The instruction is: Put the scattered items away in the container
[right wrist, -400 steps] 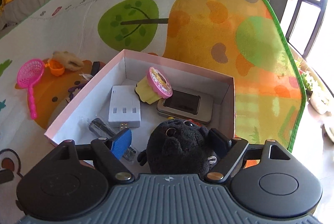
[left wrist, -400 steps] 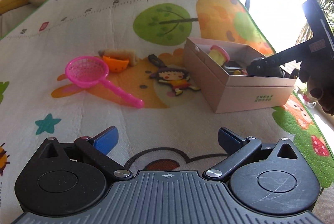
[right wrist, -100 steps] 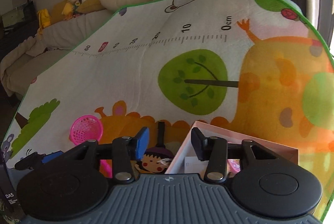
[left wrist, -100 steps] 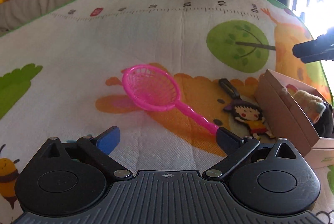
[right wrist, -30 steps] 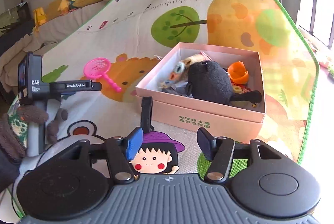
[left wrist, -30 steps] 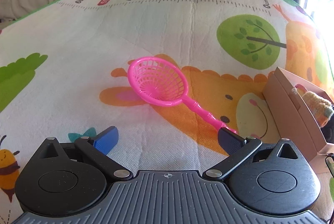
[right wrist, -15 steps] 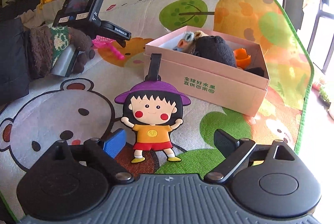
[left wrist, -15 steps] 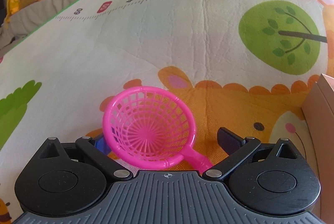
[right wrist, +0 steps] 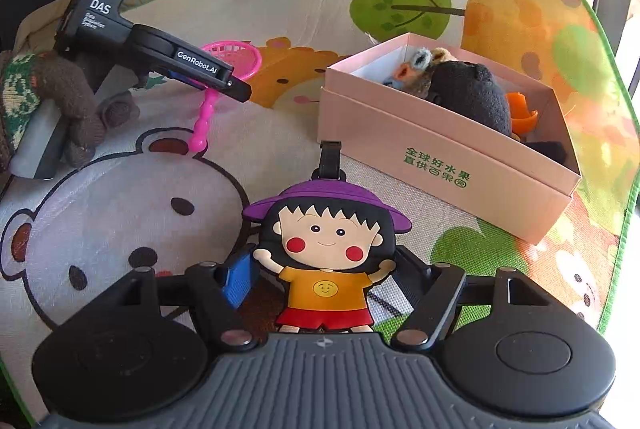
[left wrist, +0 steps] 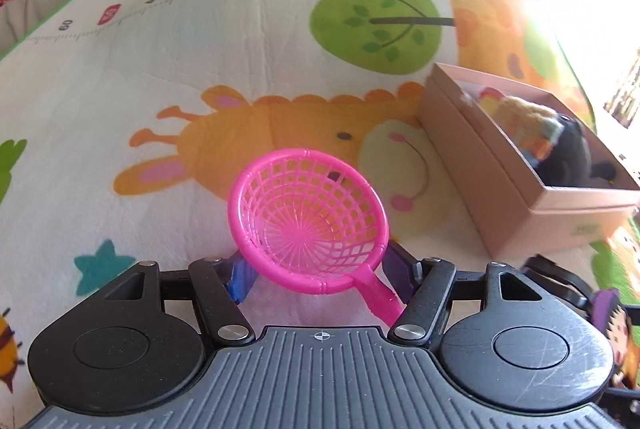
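On the animal-print play mat [left wrist: 224,77], both hand-held grippers are working close to the pink cardboard box [right wrist: 448,165]. The left gripper [left wrist: 318,275] is gripping the pink toy net [left wrist: 308,225] at its hoop, with the jaws having just been closing on either side of the rim; seen from the right wrist, the net is hanging lifted above the mat with its beaded handle pointing down. The right gripper [right wrist: 322,279] is straddling the flat cartoon-girl tag [right wrist: 326,249], which is lying on the mat just in front of the box; its jaws have been narrowing and the pads are sitting at the figure's arms, though I cannot tell whether they are pressing. Inside the box, a black plush toy [right wrist: 472,97] is lying beside an orange piece [right wrist: 520,115].
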A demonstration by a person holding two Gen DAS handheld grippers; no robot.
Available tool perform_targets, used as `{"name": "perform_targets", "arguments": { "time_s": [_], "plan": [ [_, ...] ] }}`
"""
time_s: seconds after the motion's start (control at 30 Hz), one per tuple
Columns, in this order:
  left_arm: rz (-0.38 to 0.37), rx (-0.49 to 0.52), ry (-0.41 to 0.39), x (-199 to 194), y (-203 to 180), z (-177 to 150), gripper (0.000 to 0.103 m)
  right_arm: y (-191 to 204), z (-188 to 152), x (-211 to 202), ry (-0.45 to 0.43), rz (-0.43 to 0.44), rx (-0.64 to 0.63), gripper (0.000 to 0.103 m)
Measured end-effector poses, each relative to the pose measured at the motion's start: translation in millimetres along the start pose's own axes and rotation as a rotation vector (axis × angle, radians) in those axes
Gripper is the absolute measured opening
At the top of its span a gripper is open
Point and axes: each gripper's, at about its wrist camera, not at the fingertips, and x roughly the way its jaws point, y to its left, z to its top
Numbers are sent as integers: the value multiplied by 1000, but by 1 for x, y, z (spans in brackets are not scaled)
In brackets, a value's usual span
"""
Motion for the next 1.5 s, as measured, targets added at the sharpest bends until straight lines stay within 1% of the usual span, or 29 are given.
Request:
{"name": "perform_targets", "arguments": {
  "time_s": [0.07,0.13,0.23,0.3,0.33,0.37,0.4,0.47,0.53,0.67,0.83,0.93,1.07,1.13,1.27,1.37,1.43,1.5],
  "plan": [
    [-65,-5,3,-14,-7,-9,71,-2,-7,-9,10,7,20,72],
    [-121,12,3,-28,-18,-17,71,-2,-13,-17,19,-1,25,72],
    [-208,67,17,-43,-35,-29,71,-4,-22,-28,29,-37,29,72],
    [-239,115,30,-50,-48,-39,73,-5,-28,-34,29,-58,39,72],
    [-243,135,33,-52,-53,-43,80,-5,-30,-36,25,-63,46,74],
    [-242,147,36,-54,-56,-47,89,-6,-31,-37,23,-70,50,78],
    [-239,149,37,-55,-58,-50,93,-5,-33,-37,22,-77,54,84],
    [-233,134,44,-56,-59,-54,94,-3,-35,-36,16,-84,58,87],
    [-216,109,51,-55,-58,-57,95,-2,-36,-35,5,-98,55,90],
    [-179,97,58,-53,-61,-57,96,-1,-39,-30,-12,-141,63,103],
    [-147,89,66,-50,-66,-55,98,-13,-46,-30,-11,-99,179,103],
    [-114,99,64,-49,-66,-55,100,-11,-49,-31,-26,-103,174,103],
    [-32,168,74,-49,-67,-59,101,-13,-51,-31,-39,-92,174,103],
    [-4,194,84,-51,-66,-63,101,-14,-51,-31,-40,-86,174,103],
    [17,232,88,-61,-61,-69,102,-13,-48,-32,-20,-94,188,103],
    [49,246,88,-65,-54,-70,102,-11,-47,-34,11,-101,198,103],
    [88,249,81,-67,-48,-69,103,-11,-48,-35,17,-98,189,103],
    [146,249,69,-66,-42,-66,103,-11,-50,-36,11,-93,179,103]
  ]
}}
